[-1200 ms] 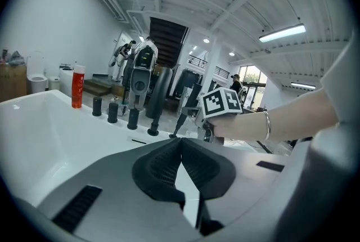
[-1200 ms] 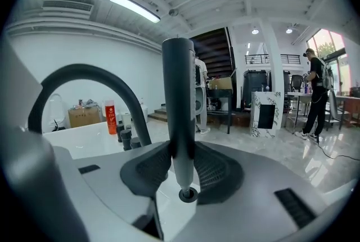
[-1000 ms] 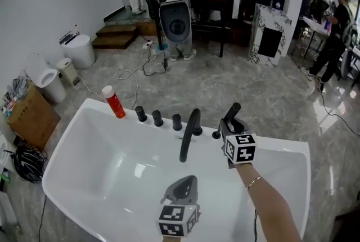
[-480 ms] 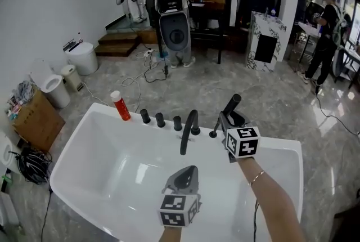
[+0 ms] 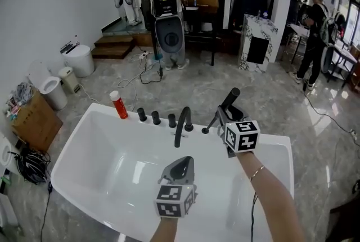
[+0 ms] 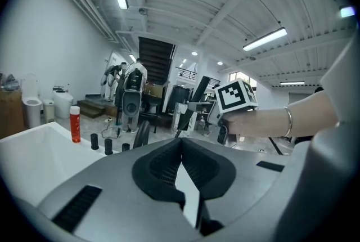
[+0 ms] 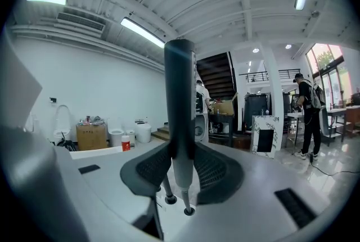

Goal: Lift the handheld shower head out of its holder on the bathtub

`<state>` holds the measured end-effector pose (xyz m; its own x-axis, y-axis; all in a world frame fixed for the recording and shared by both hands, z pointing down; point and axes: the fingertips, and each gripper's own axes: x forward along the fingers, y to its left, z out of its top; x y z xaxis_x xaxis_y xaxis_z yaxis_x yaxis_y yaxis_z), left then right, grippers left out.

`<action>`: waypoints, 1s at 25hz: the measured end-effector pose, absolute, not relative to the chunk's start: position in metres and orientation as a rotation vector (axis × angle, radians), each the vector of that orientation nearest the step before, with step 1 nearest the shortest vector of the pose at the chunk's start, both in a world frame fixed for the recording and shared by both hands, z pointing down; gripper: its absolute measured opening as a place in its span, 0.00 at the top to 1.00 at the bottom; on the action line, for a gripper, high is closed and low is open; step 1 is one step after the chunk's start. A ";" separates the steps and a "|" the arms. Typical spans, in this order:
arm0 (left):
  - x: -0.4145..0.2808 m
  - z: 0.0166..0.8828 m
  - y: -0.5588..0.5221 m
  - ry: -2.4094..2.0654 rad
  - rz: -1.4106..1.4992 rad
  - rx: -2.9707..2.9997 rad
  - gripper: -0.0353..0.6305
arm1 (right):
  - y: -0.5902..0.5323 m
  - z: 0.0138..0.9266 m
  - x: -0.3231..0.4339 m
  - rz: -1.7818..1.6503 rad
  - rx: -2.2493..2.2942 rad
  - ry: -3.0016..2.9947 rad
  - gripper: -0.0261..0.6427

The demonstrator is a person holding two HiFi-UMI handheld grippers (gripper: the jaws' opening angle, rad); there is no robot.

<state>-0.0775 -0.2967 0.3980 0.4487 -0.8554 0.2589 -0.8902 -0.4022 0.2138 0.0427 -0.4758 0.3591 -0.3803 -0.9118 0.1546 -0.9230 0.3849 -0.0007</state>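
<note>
Head view: the right hand-held gripper (image 5: 226, 115) pinches the black wand-shaped shower head (image 5: 230, 98) over the far rim of the white bathtub (image 5: 84, 139), right of the black curved spout (image 5: 180, 125). The left hand-held gripper (image 5: 183, 166) hangs nearer, over the basin.
Left gripper view: jaws pressed together, nothing between.
Right gripper view: pads clamp the shower head upright. Its thin lower stem reaches a round black fitting (image 7: 189, 211).

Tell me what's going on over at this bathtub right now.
A person stands over a white bathtub with a hand-held gripper in each hand. The right hand-held gripper is clamped on the black shower head, holding it upright above the tub rim, its thin lower end leading down to the rim. The left hand-held gripper hovers over the basin, jaws together and empty.
</note>
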 end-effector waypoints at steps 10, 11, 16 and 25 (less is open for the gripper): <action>-0.069 0.354 -0.261 -1.497 0.166 2.427 0.92 | -0.417 0.296 0.051 0.093 1.687 -2.552 0.77; -0.068 0.350 -0.258 -1.500 0.164 2.430 0.92 | -0.411 0.290 0.052 0.092 1.689 -2.557 0.77; -0.066 0.333 -0.244 -1.499 0.164 2.445 0.92 | -0.383 0.269 0.056 0.095 1.697 -2.574 0.77; -0.072 0.314 -0.224 -1.529 0.179 2.469 0.92 | -0.351 0.245 0.056 0.084 1.704 -2.587 0.77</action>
<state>-0.0722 -0.2241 0.3137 0.4477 -0.8658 0.2235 -0.8940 -0.4284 0.1310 0.0555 -0.3507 0.2451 -0.3944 -0.9166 0.0655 -0.9189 0.3938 -0.0217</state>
